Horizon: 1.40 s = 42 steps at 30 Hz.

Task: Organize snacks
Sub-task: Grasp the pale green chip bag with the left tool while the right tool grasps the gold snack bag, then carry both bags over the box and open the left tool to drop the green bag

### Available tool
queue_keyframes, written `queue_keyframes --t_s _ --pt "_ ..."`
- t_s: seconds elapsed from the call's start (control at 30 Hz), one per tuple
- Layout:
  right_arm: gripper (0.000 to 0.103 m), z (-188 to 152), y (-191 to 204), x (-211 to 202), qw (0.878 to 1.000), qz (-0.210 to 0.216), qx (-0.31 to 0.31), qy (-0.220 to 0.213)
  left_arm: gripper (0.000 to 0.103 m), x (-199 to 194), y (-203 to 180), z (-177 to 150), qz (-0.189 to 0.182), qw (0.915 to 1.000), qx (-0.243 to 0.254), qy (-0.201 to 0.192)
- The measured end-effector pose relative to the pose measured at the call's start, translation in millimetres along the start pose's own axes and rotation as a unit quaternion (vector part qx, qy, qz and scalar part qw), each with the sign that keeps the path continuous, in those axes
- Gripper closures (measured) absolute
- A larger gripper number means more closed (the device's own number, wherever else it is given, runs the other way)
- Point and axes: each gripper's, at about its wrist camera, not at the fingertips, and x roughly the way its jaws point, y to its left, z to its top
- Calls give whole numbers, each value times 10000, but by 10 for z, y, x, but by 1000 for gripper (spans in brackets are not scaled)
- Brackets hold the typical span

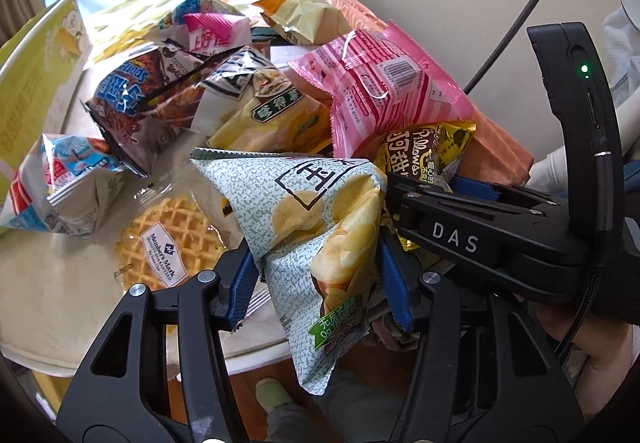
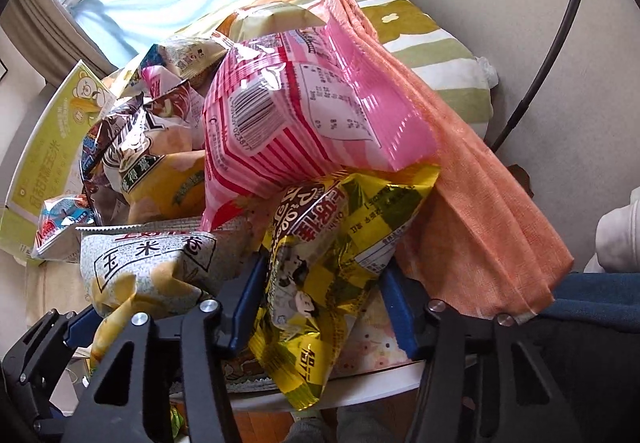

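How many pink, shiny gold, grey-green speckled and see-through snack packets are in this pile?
Pink plastic packets: 2
Shiny gold foil packet: 1
Grey-green speckled chip bag: 1
Clear plastic waffle packet: 1
Total: 5

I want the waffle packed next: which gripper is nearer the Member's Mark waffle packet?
Left. The left gripper, with the green-speckled chip bag between its fingers, is just beside the waffle packet. The right gripper is at the gold packet, on the chip bag's far side.
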Motion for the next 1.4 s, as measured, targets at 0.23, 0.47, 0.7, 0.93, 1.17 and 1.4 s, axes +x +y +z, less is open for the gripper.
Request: queue_keyframes --t_s 0.23,0.47,0.7,0.93,1.17,1.4 --pt "55 33 -14 -250 9996 94 137 -211 53 -253 -2 28 0 9998 -39 -170" --pt "57 59 61 -494 9992 183 154 -328 53 -557 49 117 60 9992 -128 -379" --pt "57 101 171 -832 9979 336 64 -542 53 -935 141 189 200 9972 -283 -658" --pt "57 314 325 -1193 9935 621 -261 -923 53 -1320 361 371 470 9902 -677 -1130" --pt "57 620 721 -1345 9845 979 -834 -1194 53 -1690 805 567 799 9785 -1057 -1583" --pt "57 899 1507 -1372 9706 1396 -1352 -1418 53 -2036 1673 753 1187 9662 -1352 -1847"
